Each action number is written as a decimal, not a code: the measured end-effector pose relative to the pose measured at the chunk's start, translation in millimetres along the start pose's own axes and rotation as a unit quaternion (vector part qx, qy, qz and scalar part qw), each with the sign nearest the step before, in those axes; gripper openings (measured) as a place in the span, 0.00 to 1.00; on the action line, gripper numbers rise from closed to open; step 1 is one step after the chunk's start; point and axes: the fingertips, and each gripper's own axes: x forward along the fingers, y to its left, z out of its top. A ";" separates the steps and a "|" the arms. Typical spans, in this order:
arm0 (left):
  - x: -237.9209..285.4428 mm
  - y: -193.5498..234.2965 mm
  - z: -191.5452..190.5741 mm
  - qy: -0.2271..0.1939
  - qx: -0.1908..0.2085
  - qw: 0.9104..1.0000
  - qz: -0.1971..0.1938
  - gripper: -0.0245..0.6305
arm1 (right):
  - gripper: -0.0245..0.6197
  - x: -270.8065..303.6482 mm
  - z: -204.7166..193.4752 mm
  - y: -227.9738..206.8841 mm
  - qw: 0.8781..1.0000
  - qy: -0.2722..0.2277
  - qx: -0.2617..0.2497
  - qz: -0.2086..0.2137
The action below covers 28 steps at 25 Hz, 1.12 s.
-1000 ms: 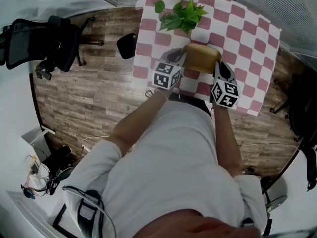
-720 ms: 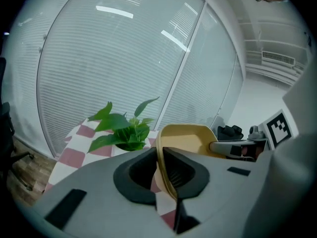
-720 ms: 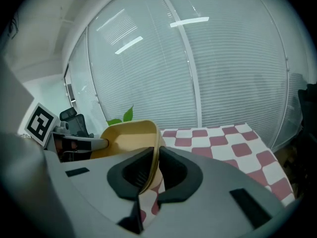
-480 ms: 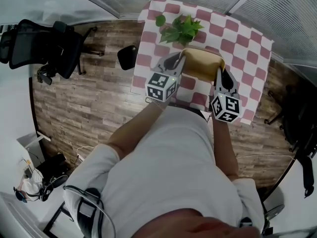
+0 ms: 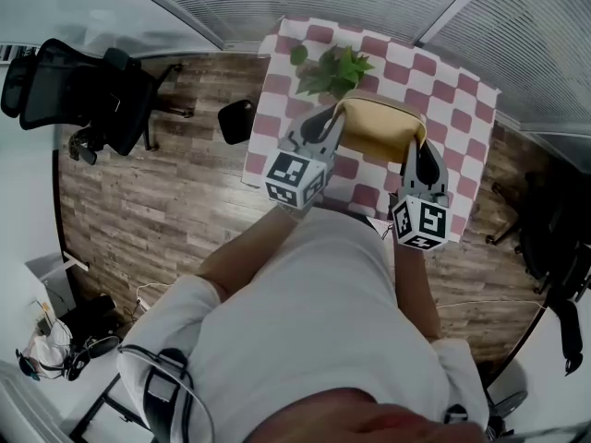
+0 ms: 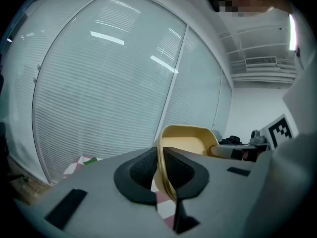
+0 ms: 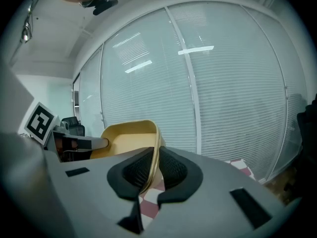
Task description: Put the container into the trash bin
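A shallow yellow container [image 5: 379, 127] hangs in the air above the red-and-white checkered table [image 5: 462, 118], held by both grippers. My left gripper [image 5: 325, 129] is shut on its left rim, and in the left gripper view the thin yellow container wall [image 6: 166, 175] runs pinched between the black pads. My right gripper [image 5: 417, 153] is shut on the right rim; the right gripper view shows the container [image 7: 131, 140] with its edge clamped between the pads [image 7: 171, 170]. No trash bin is in view.
A green leafy plant [image 5: 334, 67] lies on the table just beyond the container. A black office chair [image 5: 83, 90] stands on the wood floor at left, and a small dark object [image 5: 235, 121] sits by the table's left edge. Window blinds [image 6: 99, 93] fill the background.
Both grippers have risen together with the container, lifting it off the table and closer to the head camera. The grip on both rims is unchanged.
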 end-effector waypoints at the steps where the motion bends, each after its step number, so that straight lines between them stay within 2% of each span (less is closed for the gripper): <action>1: -0.8 -0.3 1.1 -0.002 0.000 1.000 0.001 0.12 | 0.12 -0.2 1.3 0.5 1.000 -0.001 -0.001 0.001; 11: -17.6 -5.4 2.2 -0.016 -0.003 0.999 0.030 0.12 | 0.12 -6.6 6.0 6.8 0.999 -0.008 -0.012 0.032; 21: -50.1 -6.8 -3.4 -0.040 -0.016 0.995 0.089 0.12 | 0.12 -9.0 4.5 24.1 0.995 -0.009 -0.030 0.096; 28: -88.6 6.3 -8.2 -0.058 -0.027 0.988 0.140 0.12 | 0.12 -6.3 -0.2 57.9 0.988 -0.009 -0.045 0.149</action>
